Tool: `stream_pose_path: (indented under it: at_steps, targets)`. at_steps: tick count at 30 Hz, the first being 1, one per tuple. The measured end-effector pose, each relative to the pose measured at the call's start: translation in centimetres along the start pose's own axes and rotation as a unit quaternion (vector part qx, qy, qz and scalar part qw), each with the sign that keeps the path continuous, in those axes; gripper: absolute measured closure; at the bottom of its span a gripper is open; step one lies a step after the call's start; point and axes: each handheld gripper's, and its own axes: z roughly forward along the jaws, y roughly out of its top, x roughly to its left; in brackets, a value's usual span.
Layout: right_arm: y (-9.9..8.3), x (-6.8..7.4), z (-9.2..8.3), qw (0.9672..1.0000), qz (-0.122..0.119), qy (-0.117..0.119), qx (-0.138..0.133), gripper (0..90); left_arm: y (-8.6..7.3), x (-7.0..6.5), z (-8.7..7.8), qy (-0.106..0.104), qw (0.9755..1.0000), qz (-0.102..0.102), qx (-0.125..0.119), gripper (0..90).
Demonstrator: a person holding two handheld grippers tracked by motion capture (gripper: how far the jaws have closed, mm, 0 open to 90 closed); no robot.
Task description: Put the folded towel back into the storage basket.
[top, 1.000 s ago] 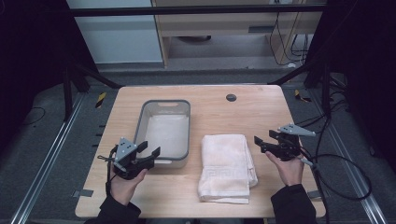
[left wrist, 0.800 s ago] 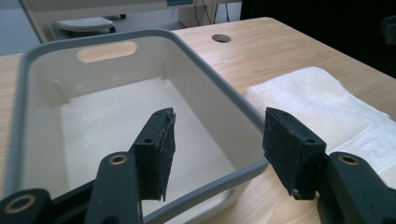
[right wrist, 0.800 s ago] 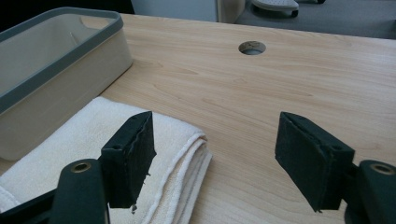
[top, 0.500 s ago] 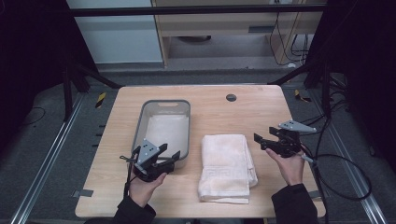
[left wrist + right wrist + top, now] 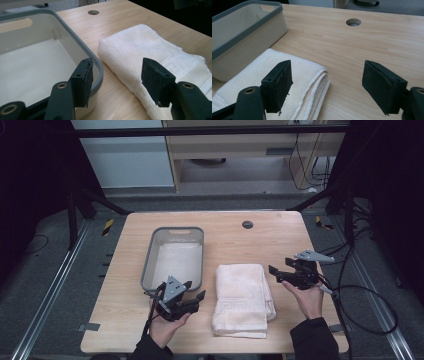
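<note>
Right at my edge of the table, my left gripper (image 5: 192, 298) hangs between the towel (image 5: 243, 297) and the grey bin (image 5: 172, 234). I reckon that bin rim could snag a jaw as I go for the cloth. Its jaws are spread, gripping nothing. Out past the towel's right side, my right gripper (image 5: 281, 273) has just been opening wider, also empty; it could pinch only the top fold.

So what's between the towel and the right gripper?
Nothing but bare table. In the high view, the right gripper, open, hangs just right of the towel.
</note>
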Motion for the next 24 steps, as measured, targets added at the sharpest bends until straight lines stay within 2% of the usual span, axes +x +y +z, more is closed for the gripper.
stream_pose_path:
  at_steps: [10,24]
  targets:
    - [-0.4,0.2,0.4,0.9998,-0.012,0.001,0.016,23.4,-1.0,-1.1,1.3,-0.013,0.9996,0.008,0.023,42.0]
    - [-1.0,0.9,1.5,0.9989,-0.025,0.016,0.035,23.8,-2.3,-2.3,3.5,-0.020,0.9981,0.021,0.055,41.0]
